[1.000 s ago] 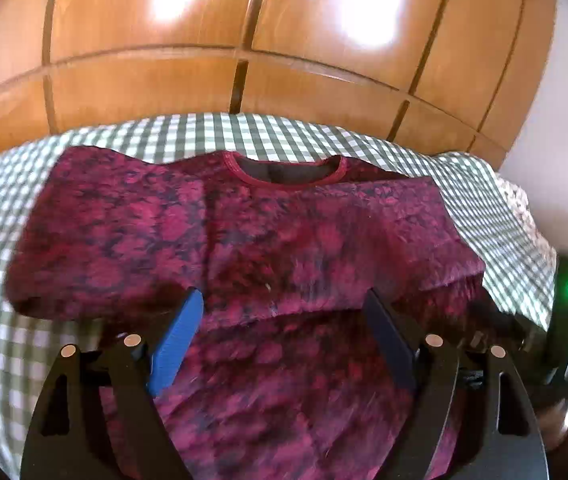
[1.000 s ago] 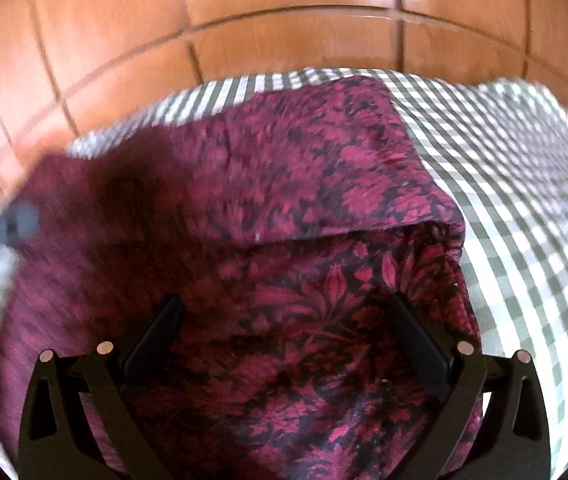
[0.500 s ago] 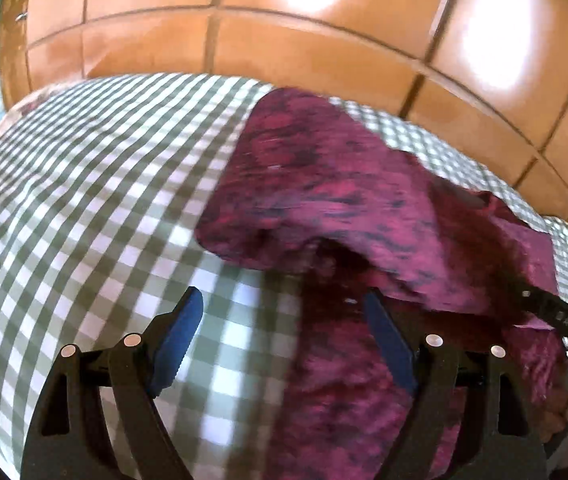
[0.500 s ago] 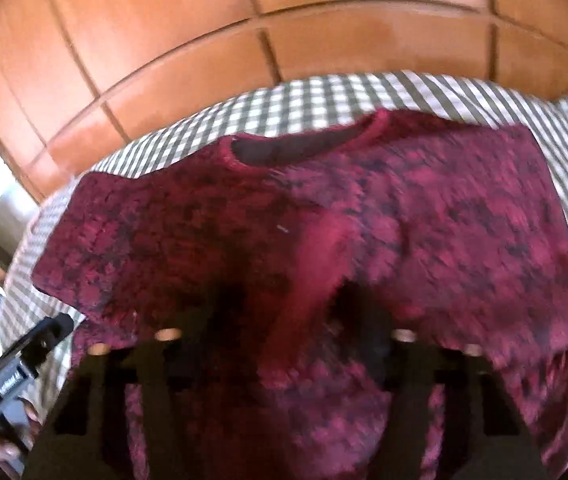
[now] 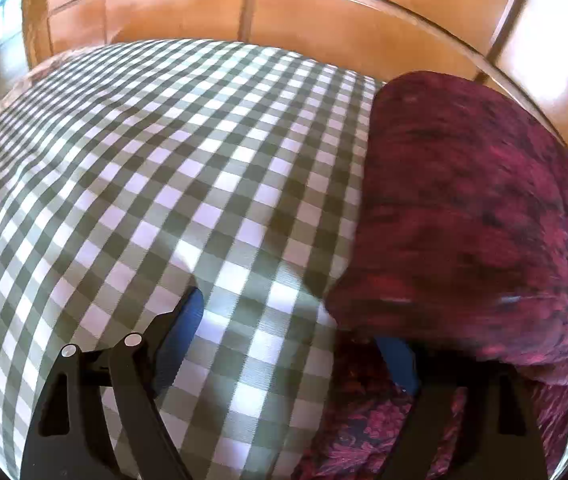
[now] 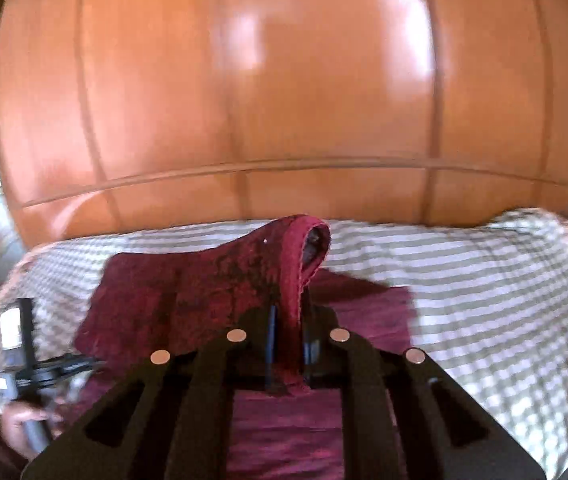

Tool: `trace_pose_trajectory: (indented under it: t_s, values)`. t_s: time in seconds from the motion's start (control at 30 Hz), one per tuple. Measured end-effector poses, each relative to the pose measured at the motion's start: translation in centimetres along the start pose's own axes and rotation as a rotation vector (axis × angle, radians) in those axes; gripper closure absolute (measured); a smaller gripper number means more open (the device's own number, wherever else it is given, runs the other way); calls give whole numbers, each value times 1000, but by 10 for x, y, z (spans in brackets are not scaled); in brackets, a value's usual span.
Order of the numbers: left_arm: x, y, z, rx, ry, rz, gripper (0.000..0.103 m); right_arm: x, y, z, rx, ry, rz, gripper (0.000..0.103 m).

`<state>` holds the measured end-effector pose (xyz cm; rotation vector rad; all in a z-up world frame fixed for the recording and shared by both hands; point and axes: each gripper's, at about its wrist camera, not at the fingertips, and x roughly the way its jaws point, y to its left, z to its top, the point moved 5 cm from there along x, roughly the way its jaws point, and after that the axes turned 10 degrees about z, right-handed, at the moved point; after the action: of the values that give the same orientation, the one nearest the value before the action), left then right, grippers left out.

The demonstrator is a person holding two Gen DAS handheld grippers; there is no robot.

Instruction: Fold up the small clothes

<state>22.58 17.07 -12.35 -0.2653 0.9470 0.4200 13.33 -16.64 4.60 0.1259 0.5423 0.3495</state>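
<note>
While the right gripper (image 6: 288,344), just closed, pinches the maroon shirt (image 6: 212,292) above the checked cloth (image 6: 484,280), only the left view shows the left gripper (image 5: 296,336) gaping beside it.

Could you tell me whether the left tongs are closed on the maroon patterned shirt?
No, the left tongs stand open over the green-and-white checked cloth.

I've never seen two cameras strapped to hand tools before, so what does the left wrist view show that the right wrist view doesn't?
Only the left wrist view: the left gripper open over the checked cloth, blue pads apart, nothing pinched.

Only the right wrist view: the right gripper, whose jaws have just been closing, shut on a raised fold of the shirt; also its neckline and a hand on the other tool.

Both: the dark red shirt, the checked cloth, and wooden panels behind.
</note>
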Motion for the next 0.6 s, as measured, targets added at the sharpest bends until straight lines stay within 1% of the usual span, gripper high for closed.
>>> trace_pose_trajectory:
  t_s: [0.07,0.1,0.17,0.2,0.3,0.4,0.5,0.57,0.6]
  values:
    - [-1,-6,-4,29,-5,9,22,8,-23,-12,36,41,-50,94]
    - [0,-8,-5,44,-3,16,22,17,-38,-23,64,77,-77,94]
    - [2,-10,-7,56,0,27,22,33,-56,-44,116,146,-89,94]
    - [3,-11,-7,60,3,32,22,45,-66,-60,152,193,-91,94]
    - [6,-11,-8,63,5,38,21,64,-81,-89,203,256,-93,94]
    - [5,-12,-8,75,3,52,21,65,-86,-95,195,245,-92,93]
    - [-8,-9,-12,68,-8,37,27,64,-86,-94,191,236,-79,91]
    - [-32,-8,-16,83,-91,15,28,61,-89,-93,217,223,-45,85]
    - [-46,-9,-16,95,-143,-8,28,57,-91,-92,222,214,-46,77]
